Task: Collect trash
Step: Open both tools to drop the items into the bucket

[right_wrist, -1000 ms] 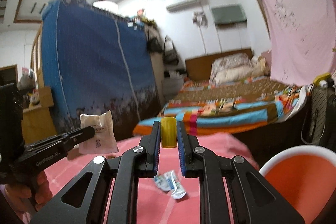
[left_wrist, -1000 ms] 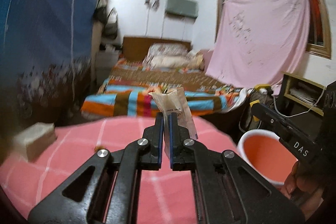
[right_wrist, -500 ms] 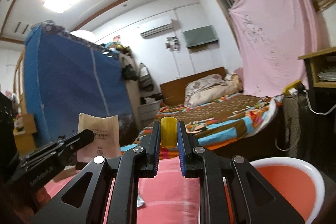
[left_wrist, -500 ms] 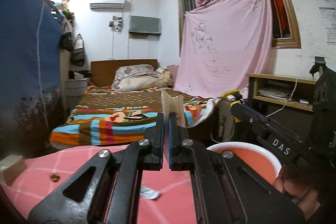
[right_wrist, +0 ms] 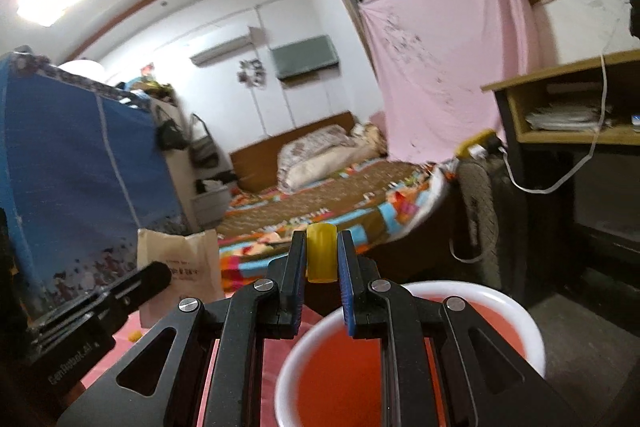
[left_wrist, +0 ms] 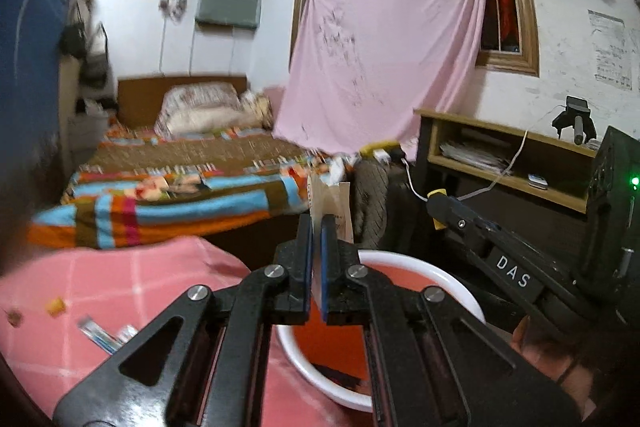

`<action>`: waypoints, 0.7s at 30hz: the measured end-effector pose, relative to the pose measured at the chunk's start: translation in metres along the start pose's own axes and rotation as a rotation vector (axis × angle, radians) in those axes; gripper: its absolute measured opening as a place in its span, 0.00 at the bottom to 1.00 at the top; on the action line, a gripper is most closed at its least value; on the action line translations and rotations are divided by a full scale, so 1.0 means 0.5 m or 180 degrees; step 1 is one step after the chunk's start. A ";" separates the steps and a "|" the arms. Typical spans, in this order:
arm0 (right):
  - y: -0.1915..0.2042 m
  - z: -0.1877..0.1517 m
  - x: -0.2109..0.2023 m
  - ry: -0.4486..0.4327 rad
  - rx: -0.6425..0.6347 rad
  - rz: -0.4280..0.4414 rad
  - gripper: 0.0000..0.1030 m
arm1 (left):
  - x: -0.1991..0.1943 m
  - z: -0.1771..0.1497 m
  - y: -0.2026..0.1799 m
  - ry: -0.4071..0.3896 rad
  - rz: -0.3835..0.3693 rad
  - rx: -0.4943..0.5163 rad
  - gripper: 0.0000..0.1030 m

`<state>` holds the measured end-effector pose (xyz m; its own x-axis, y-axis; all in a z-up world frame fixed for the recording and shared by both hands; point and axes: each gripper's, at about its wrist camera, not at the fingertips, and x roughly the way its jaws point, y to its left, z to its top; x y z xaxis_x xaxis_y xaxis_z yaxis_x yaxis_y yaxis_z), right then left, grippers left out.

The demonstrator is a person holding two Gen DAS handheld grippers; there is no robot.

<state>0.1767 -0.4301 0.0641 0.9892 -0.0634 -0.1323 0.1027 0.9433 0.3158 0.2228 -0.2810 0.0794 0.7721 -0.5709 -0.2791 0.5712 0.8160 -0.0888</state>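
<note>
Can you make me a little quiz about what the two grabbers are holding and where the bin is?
1. What does the left gripper pinch?
2. True or false: the right gripper is empty.
3. What colour is the inside of the bin below both grippers: A blue, B orange-red, C green?

Key
1. A flat paper packet.
2. False; it is shut on a small yellow piece.
3. B.

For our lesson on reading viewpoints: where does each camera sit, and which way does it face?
Left wrist: on the left gripper, shut on a beige paper packet, facing the white-rimmed orange bin; the right gripper shows.
Right wrist: on the right gripper, shut on a small yellow cylinder, above the bin.
Shared: bin, packet, bed.
</note>
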 end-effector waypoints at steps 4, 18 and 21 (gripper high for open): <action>-0.017 -0.006 0.008 0.0136 0.0068 -0.0128 0.13 | 0.044 -0.006 0.000 0.0285 -0.0120 -0.0225 0.00; -0.060 -0.022 0.021 0.0432 0.0248 -0.0331 0.14 | 0.117 -0.045 -0.009 0.0882 -0.0265 -0.0544 0.00; -0.061 -0.022 0.024 0.0458 0.0270 -0.0359 0.16 | 0.117 -0.046 0.000 0.0912 -0.0257 -0.0614 0.00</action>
<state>0.1841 -0.4559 0.0425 0.9463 -0.1141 -0.3024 0.2265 0.9016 0.3685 0.2617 -0.3123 0.0410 0.6016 -0.6078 -0.5183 0.5430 0.7871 -0.2928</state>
